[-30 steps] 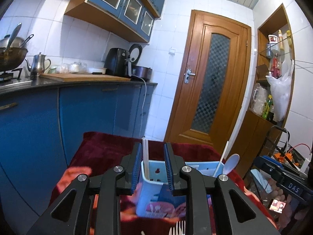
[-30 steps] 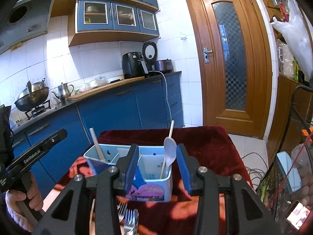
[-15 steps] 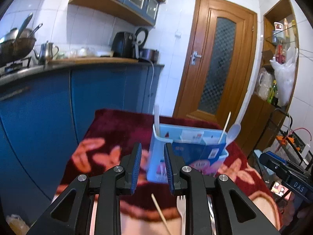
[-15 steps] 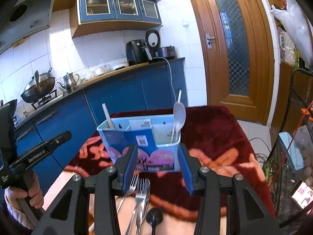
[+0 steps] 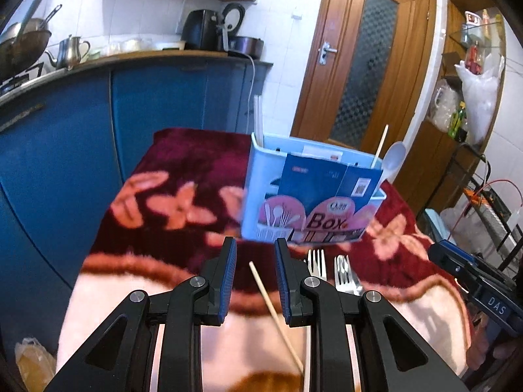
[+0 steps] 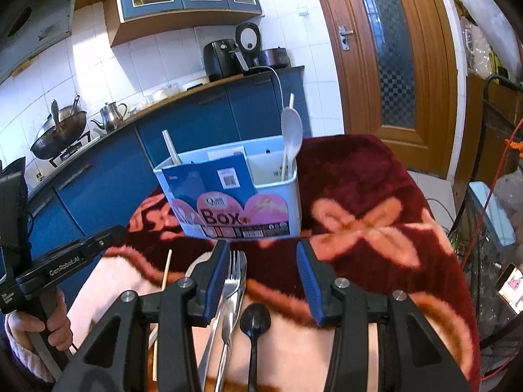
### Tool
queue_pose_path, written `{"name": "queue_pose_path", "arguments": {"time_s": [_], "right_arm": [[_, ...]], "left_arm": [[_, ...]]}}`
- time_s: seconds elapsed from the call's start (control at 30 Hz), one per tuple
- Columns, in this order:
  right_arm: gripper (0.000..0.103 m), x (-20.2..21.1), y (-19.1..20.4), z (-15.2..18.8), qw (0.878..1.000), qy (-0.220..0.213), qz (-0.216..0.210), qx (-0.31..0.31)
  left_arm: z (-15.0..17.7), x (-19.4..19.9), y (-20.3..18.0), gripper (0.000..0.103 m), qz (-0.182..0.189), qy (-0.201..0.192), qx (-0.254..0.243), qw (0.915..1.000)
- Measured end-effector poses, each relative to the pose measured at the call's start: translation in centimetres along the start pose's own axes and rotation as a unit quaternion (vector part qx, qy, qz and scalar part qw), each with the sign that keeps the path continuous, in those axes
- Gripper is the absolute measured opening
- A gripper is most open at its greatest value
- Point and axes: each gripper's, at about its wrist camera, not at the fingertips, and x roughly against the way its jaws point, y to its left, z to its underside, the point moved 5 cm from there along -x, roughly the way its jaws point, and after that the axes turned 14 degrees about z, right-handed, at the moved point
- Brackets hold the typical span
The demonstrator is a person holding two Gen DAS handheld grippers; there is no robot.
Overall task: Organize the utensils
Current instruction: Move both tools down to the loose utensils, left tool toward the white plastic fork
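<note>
both my tools tilted downward, left tool jaws narrow, right tool wider, nothing gripped in either

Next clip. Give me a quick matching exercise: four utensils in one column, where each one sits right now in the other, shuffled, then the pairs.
Things:
1. white spoon
2. black spoon
3. forks
4. loose chopstick

Places:
A. lying on the blanket between the left gripper's open jaws
B. standing in the box, right compartment
C. flat on the blanket, between the forks and the right gripper's right jaw
D. flat on the blanket beside the right gripper's left jaw

Pairs: 1-B, 2-C, 3-D, 4-A
</note>
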Motion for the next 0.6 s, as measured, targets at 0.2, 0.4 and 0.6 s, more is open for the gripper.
{"name": "queue_pose_path", "arguments": {"time_s": [0.2,0.4,0.6], "right_arm": [[0.047,-0.8,-0.4,1.1,1.0,0.019,0.002,-0.003],[0.047,-1.4,-0.6,2.1,0.999,0.036,0.003,-0.003],[0.047,-1.7,-1.0,2.5,0.999,0.045,0.006,-0.008]], "left_arm": [[1.0,-1.1,-0.2,0.024,0.005,0.026,0.008,0.9996],[2.0,-2.3,-1.3,0.024,0.015,0.051,-0.002,0.9986],[2.8,-3.7,-2.5,0.024,0.022,0.075,-0.01,0.9969]]}}
